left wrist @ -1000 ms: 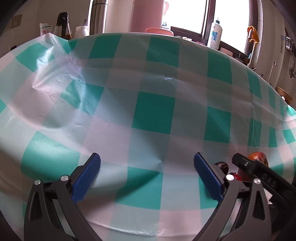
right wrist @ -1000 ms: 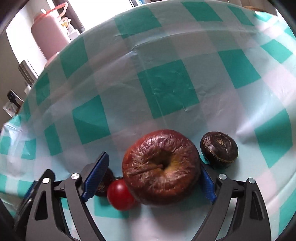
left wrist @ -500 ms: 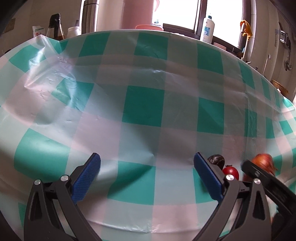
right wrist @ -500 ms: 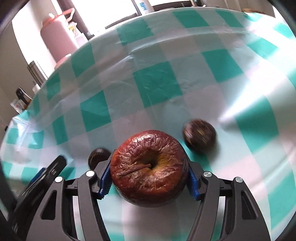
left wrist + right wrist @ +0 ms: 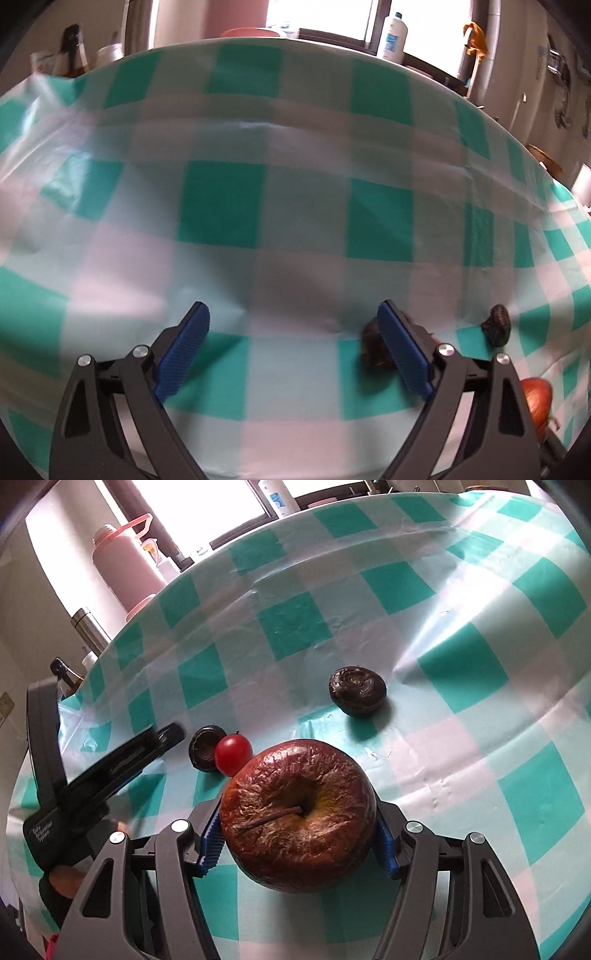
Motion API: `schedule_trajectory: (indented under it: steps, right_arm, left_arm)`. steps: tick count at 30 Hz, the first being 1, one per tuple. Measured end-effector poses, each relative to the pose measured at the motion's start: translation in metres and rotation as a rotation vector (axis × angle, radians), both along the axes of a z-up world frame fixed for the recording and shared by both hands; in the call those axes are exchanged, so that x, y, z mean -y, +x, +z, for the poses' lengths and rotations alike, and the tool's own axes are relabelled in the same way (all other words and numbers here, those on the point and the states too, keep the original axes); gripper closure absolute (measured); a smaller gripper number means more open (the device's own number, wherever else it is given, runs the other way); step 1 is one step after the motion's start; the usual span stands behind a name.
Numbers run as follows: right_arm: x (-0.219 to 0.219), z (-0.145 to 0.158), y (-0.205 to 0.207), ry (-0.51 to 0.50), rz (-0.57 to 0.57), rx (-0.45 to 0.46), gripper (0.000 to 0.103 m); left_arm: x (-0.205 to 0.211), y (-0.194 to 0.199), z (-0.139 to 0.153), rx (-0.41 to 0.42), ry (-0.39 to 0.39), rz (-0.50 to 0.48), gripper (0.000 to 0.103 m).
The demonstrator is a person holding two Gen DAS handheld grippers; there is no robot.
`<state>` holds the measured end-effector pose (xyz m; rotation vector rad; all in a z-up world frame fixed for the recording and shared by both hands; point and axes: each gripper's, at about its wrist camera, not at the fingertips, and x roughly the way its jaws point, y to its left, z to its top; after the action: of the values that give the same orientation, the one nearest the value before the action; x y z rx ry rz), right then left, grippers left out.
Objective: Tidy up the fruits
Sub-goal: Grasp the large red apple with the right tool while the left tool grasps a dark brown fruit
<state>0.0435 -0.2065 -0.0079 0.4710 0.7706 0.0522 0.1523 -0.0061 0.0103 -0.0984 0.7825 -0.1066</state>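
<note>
The left gripper [image 5: 291, 347], in its own wrist view, has its blue pads spread wide and is closing, with nothing but checked tablecloth [image 5: 221, 206] between them. A dark, wrinkled round fruit [image 5: 373, 347] lies against the inner face of the right-hand pad, half hidden behind it, so it sits at the edge of the gap and not in its middle. A second dark fruit [image 5: 496, 328] lies further right, well outside the jaws, and the shrivelled apple [image 5: 537, 402] shows only as a reddish edge at the lower right. By my reading, the coming move for this hand turns on that offset: the nearest fruit lies to the right of the claw's centre line, so the gripper would need to shift right before the pads can straddle it.

In the right wrist view, the right gripper [image 5: 297, 834] pinches the apple [image 5: 299, 819] across its width, both pads pressed into its sides, stem hollow facing the camera and the stem lying leftward. The apple appears lifted clear of the cloth, though I cannot be sure. Beyond it to the left, a cherry tomato [image 5: 233, 754] touches the small dark fruit [image 5: 205, 746], and the left gripper [image 5: 162, 740] reaches in just beside that pair. The larger dark fruit [image 5: 357, 696] lies apart, ahead and to the right. The left hand is plainly nearer the tomato pair.
</note>
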Motion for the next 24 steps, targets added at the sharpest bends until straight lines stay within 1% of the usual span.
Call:
schedule_trajectory:
  steps: [3,6,9,11,13,14,16,18,21,24]
  right_arm:
    - [0.002,-0.002,0.002,0.015,-0.002,-0.009,0.039]
    - [0.002,-0.002,0.003,0.026,-0.003,-0.014,0.039]
    - [0.004,-0.003,0.003,0.034,-0.002,-0.022,0.039]
    - [0.004,-0.004,0.003,0.038,-0.001,-0.021,0.039]
    - [0.004,-0.003,0.003,0.039,-0.001,-0.019,0.038]
    - [0.004,-0.003,0.003,0.04,-0.001,-0.018,0.038]
    - [0.004,-0.004,0.002,0.042,0.001,-0.017,0.038]
    - [0.005,-0.004,0.002,0.045,0.001,-0.018,0.038]
    - [0.005,-0.004,0.002,0.04,0.004,-0.018,0.038]
    - [0.004,-0.004,0.002,0.035,0.007,-0.019,0.038]
  left_arm:
    - [0.018,0.009,0.001,-0.007,0.004,-0.016,0.012]
    - [0.032,0.018,-0.009,-0.068,0.014,-0.05,0.022]
    - [0.034,0.019,-0.013,-0.089,0.028,-0.068,0.024]
    - [0.034,0.014,-0.016,-0.108,0.053,-0.08,0.03]
    - [0.035,0.01,-0.017,-0.11,0.087,-0.093,0.04]
    - [0.034,0.007,-0.018,-0.112,0.092,-0.099,0.042]
    - [0.028,0.004,-0.019,-0.114,0.074,-0.1,0.048]
    - [0.026,0.001,-0.019,-0.109,0.091,-0.103,0.053]
    - [0.021,-0.006,-0.02,-0.105,0.102,-0.12,0.053]
    - [0.015,-0.009,-0.021,-0.103,0.09,-0.121,0.053]
